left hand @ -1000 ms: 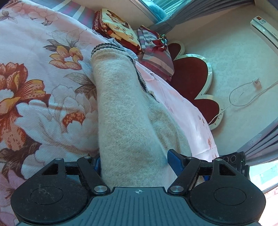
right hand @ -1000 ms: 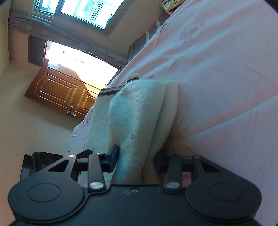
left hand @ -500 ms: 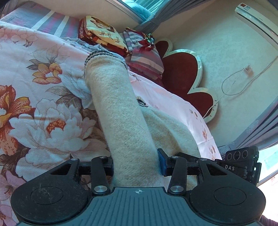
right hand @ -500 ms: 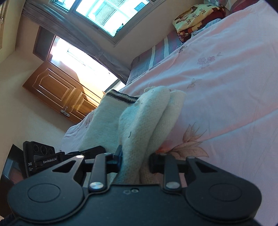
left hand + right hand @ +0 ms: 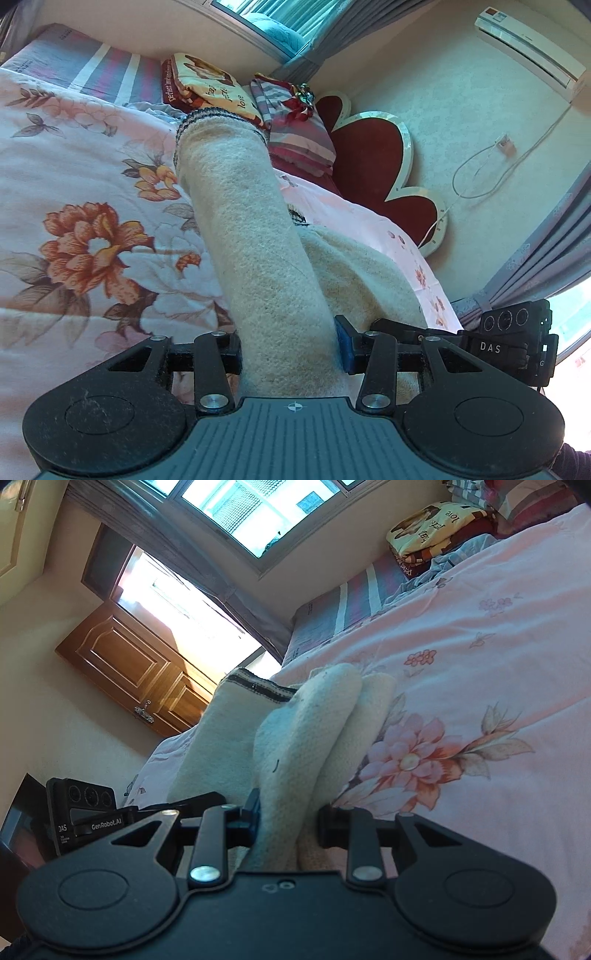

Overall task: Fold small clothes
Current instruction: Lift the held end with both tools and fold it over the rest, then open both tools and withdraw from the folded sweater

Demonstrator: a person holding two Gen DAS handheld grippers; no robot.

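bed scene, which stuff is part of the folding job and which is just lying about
In the job:
cream knitted garment
left gripper, shut on it
right gripper, shut on it

Lying about:
folded printed blanket
striped pillow
floral bedsheet

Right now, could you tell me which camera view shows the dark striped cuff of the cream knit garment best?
The left wrist view: the striped cuff sits unobstructed at the far end of the cream knit garment, its whole curved edge visible. The right wrist view shows only part of it, with a bunched fold of the garment covering one end.
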